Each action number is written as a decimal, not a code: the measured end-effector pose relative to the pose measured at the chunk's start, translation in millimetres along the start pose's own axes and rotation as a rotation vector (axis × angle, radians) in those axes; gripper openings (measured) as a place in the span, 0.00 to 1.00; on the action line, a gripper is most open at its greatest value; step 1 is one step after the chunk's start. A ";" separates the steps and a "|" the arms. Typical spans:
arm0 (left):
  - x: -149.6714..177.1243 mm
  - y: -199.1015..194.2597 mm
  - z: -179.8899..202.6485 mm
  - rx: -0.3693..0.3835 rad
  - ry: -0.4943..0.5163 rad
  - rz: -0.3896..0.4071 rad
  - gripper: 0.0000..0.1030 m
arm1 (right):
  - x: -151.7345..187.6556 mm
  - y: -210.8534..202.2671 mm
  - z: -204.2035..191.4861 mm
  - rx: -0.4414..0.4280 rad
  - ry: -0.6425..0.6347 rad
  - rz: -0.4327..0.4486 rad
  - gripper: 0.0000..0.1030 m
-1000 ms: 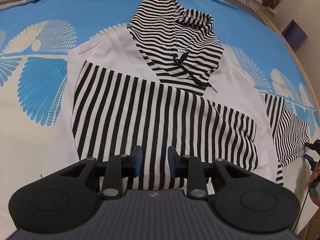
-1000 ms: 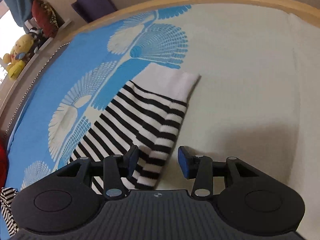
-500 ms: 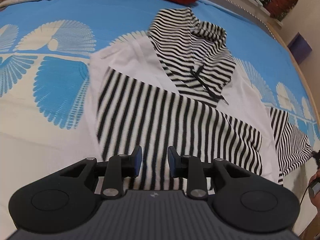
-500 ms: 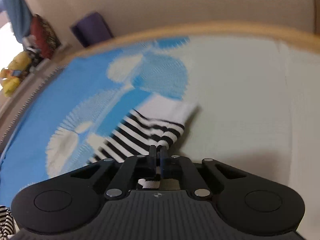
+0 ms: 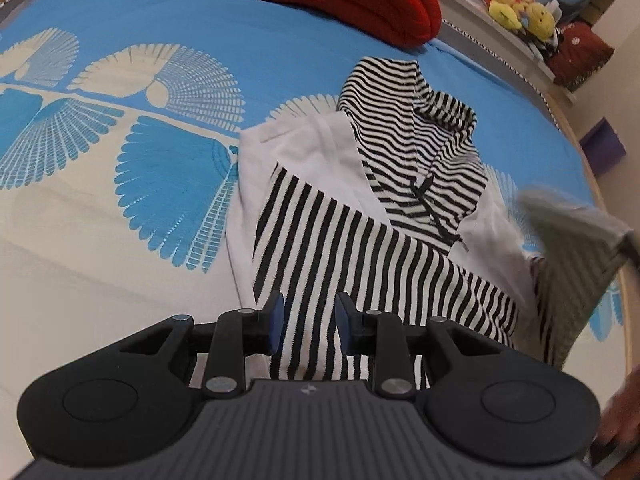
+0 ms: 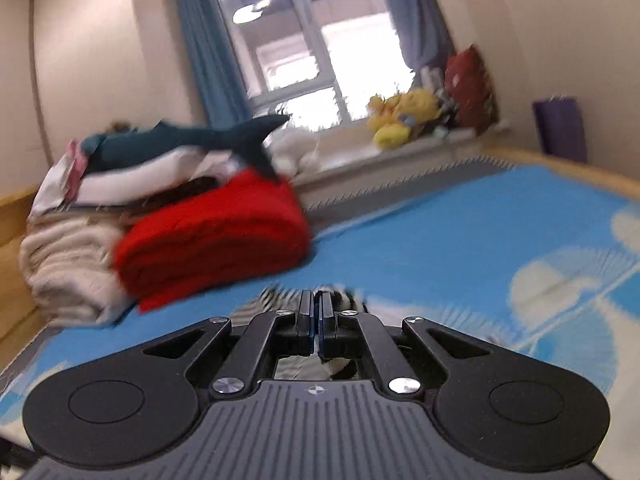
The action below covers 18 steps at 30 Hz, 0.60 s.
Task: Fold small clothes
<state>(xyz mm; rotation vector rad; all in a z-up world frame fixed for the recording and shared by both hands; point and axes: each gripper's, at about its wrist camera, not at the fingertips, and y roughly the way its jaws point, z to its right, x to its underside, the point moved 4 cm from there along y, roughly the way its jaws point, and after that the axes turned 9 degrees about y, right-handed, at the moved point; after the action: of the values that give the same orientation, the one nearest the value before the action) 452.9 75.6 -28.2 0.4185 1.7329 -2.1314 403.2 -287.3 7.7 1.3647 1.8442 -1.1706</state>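
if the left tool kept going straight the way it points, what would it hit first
Most likely the striped sleeve folded across the hoodie: the left tool points down at it, jaws apart with nothing between them. Depth is hard to judge.

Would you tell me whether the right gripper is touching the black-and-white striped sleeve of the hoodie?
Touching. The right wrist view shows the right gripper with jaws shut on the striped sleeve, fabric showing beyond and beneath them.

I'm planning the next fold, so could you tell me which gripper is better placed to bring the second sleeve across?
Right gripper: its fingers pinch the striped sleeve, already lifted. Left gripper hovers empty.
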 end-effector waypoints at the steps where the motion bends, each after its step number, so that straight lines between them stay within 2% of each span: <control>1: -1.4 -1.8 -0.5 0.006 -0.007 0.004 0.30 | 17.8 2.8 -14.1 -0.045 -0.047 -0.057 0.02; 2: -3.1 -3.8 0.1 0.010 -0.012 0.011 0.30 | 36.7 6.8 -29.3 -0.098 -0.098 -0.131 0.05; 3: -3.9 -5.0 1.1 0.012 -0.012 0.015 0.31 | 57.1 12.8 -43.5 -0.154 -0.140 -0.235 0.13; 4: -3.7 -4.6 3.1 0.012 -0.009 0.014 0.32 | 78.9 18.7 -55.3 -0.229 -0.170 -0.377 0.22; 5: -3.2 -3.8 4.4 0.014 -0.006 0.010 0.33 | 96.2 20.4 -62.4 -0.271 -0.197 -0.470 0.27; 6: -2.9 -2.7 5.1 0.018 -0.007 0.006 0.33 | 105.2 18.4 -66.6 -0.268 -0.225 -0.495 0.28; 8: -3.3 -1.1 6.2 0.030 -0.016 0.003 0.33 | 106.6 16.5 -66.9 -0.218 -0.239 -0.532 0.30; 10: -4.3 0.6 6.6 0.033 -0.024 0.002 0.33 | 90.7 12.1 -62.6 -0.141 -0.186 -0.537 0.30; 11: -4.7 1.9 6.9 0.032 -0.027 0.000 0.33 | 79.6 9.0 -61.9 -0.095 -0.163 -0.523 0.33; 14: -3.8 8.8 8.8 0.033 -0.030 -0.011 0.33 | 45.2 -6.7 -51.8 0.075 -0.093 -0.467 0.51; 16: -0.5 16.2 8.8 0.036 -0.042 -0.029 0.33 | 34.5 -14.7 -39.8 0.118 -0.028 -0.431 0.55; 18: 5.1 24.8 7.7 0.043 -0.058 -0.054 0.33 | 34.9 -20.3 -24.2 0.117 0.029 -0.393 0.55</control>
<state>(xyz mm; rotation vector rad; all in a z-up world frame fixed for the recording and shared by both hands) 459.6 63.1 -50.6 0.3216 1.6872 -2.1998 374.1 -252.1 -3.6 1.1107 2.1600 -1.4782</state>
